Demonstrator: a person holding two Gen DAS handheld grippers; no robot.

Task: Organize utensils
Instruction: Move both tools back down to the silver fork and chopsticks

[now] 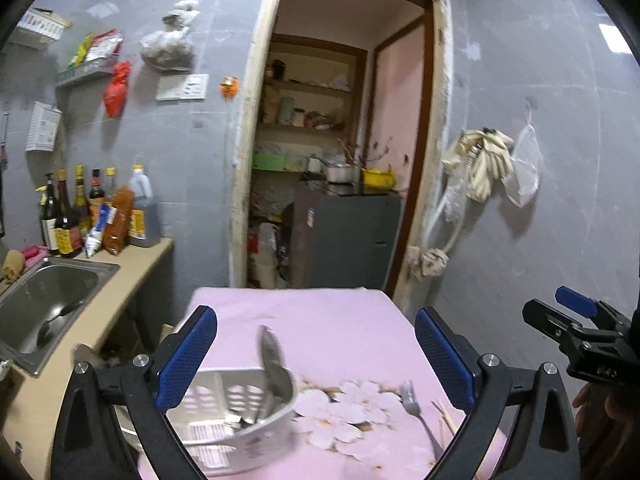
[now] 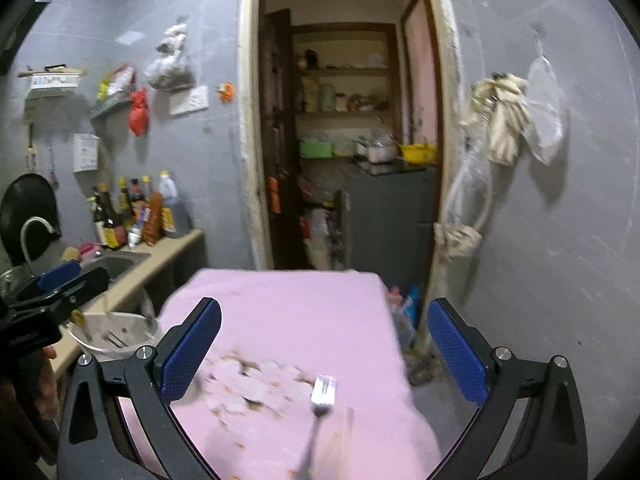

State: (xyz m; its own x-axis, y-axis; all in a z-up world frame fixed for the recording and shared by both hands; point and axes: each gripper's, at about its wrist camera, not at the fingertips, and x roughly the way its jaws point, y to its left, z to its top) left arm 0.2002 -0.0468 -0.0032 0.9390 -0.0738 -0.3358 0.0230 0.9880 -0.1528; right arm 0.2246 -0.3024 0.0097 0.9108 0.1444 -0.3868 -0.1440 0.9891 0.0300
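Note:
A white slotted basket (image 1: pixel 244 420) sits on the pink floral tablecloth (image 1: pixel 320 320). A metal utensil (image 1: pixel 274 364) stands tilted inside it, with other utensil ends at its bottom. A metal fork (image 1: pixel 416 408) and wooden chopsticks (image 1: pixel 444 420) lie on the cloth to the right. My left gripper (image 1: pixel 316 360) is open and empty above the basket. My right gripper (image 2: pixel 324 352) is open and empty above the fork (image 2: pixel 320 404). The right gripper also shows at the right edge of the left wrist view (image 1: pixel 576 320).
A steel sink (image 1: pixel 44 300) with a spoon in it sits in the counter on the left, with sauce bottles (image 1: pixel 96 212) behind. A doorway (image 1: pixel 340 160) opens beyond the table's far edge. Cloths hang on the right wall (image 1: pixel 484 164). A white bowl (image 2: pixel 112 332) holds utensils on the counter.

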